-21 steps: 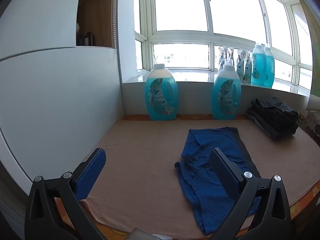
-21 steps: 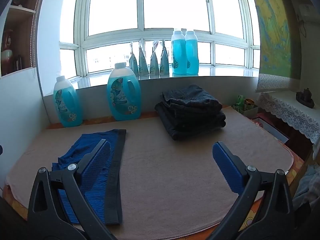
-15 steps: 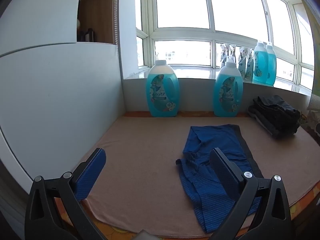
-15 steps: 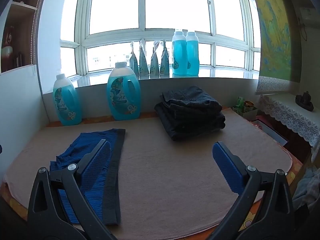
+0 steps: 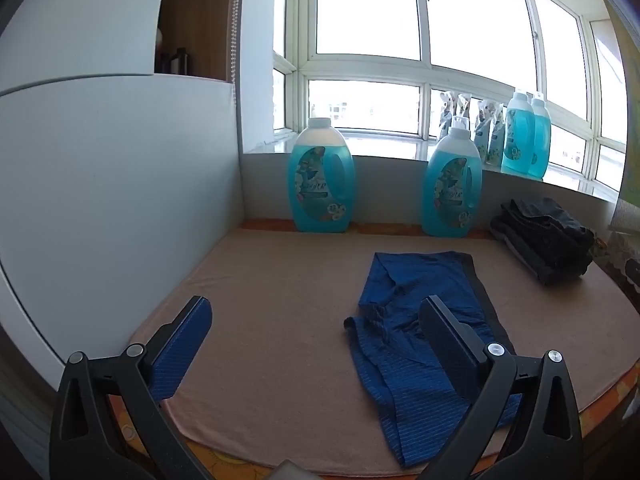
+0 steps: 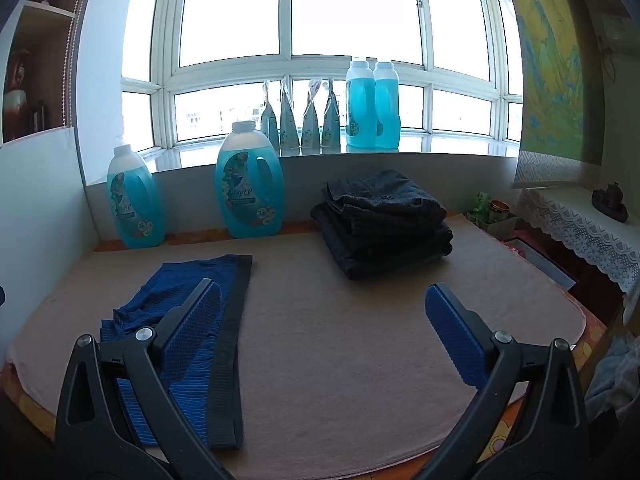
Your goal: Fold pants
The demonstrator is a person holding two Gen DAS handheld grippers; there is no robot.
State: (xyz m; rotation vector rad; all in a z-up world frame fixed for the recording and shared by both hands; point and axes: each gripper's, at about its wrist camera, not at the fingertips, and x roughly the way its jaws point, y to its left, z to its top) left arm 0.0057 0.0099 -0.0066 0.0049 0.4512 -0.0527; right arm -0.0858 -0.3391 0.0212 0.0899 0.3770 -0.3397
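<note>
Left gripper (image 5: pixel 316 316) spread wide and empty, blue pants (image 5: pixel 416 320) lay rumpled on the tan mat (image 5: pixel 272 288) at its 2 o'clock, right gripper (image 6: pixel 324 300) likewise wide and empty, pants at its 9 o'clock, dark folded stack (image 6: pixel 380 220) at 12.

L claw (image 5: pixel 316 320) view tilted up slightly; blue pants (image 5: pixel 420 320) sit lower in frame, R unchanged

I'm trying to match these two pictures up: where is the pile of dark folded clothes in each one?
Left wrist view: dark folded clothes at far right, by the windowsill.
Right wrist view: the pile sits centre, slightly right.
Shared landmark: the blue pants lying left of the pile.
</note>
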